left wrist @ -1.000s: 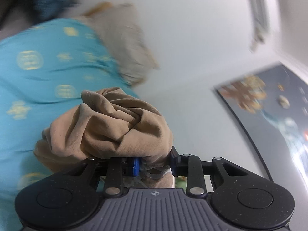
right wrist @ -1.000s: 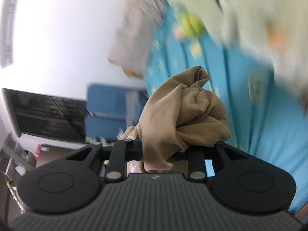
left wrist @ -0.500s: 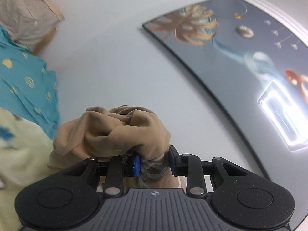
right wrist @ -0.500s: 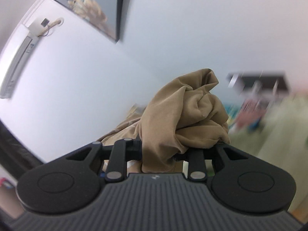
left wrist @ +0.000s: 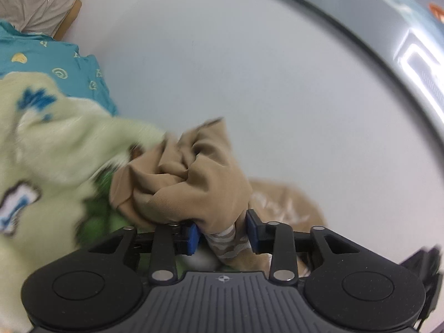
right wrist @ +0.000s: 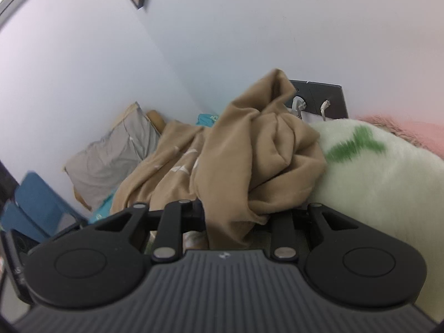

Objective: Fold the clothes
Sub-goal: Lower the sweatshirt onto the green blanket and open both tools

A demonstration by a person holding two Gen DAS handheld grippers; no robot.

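Observation:
A tan garment is bunched in a tight wad over my left gripper. Its striped band sits between the blue pads, which still touch it while the jaws are opening. More of the same cloth trails off to the right behind. In the right wrist view the tan garment rises in a crumpled peak from my right gripper, which is shut on it. The cloth hides both right fingertips. The rest of the garment drapes away to the left over the bed.
A pale green fleece blanket lies left of the left gripper, over a teal patterned sheet. A grey pillow leans on the white wall. A white-and-green blanket, a pink one and a dark socket panel are at the right.
Both views have swung from the wall down toward the bed and blankets, with the tan garment still bunched at each gripper. The left pads stand slightly wider apart than before.

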